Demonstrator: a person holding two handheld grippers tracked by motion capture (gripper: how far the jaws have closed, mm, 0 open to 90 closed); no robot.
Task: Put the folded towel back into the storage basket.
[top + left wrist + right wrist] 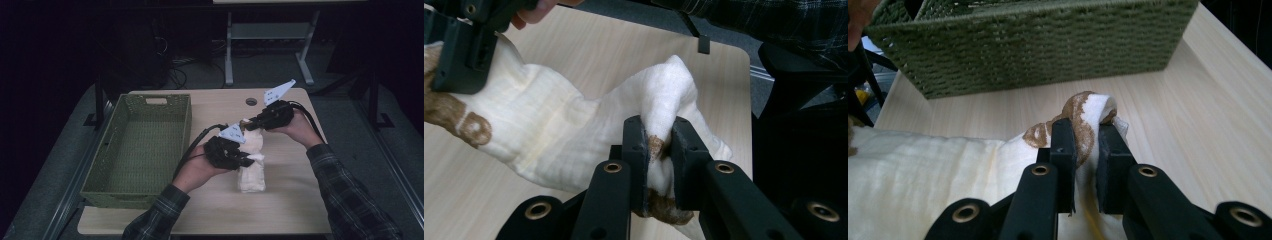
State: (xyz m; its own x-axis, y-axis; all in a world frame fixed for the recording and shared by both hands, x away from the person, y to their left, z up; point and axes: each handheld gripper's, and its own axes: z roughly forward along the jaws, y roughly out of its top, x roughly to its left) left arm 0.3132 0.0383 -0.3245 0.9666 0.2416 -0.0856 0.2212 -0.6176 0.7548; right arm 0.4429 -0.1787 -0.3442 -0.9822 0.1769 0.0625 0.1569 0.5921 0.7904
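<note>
Both grippers, left (246,161) and right (251,124), pinch the cloth (251,172) in their fingers, lifting it over the table (210,210). Keep both grips firm and level while carrying it toward the basket (100,192).

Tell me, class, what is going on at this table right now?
A person holds a gripper in each hand, and both are clamped on a cream cloth with brown markings. The left gripper pinches one edge, the right gripper another, lifting part of it above the wooden table. A green woven basket sits alongside.
</note>
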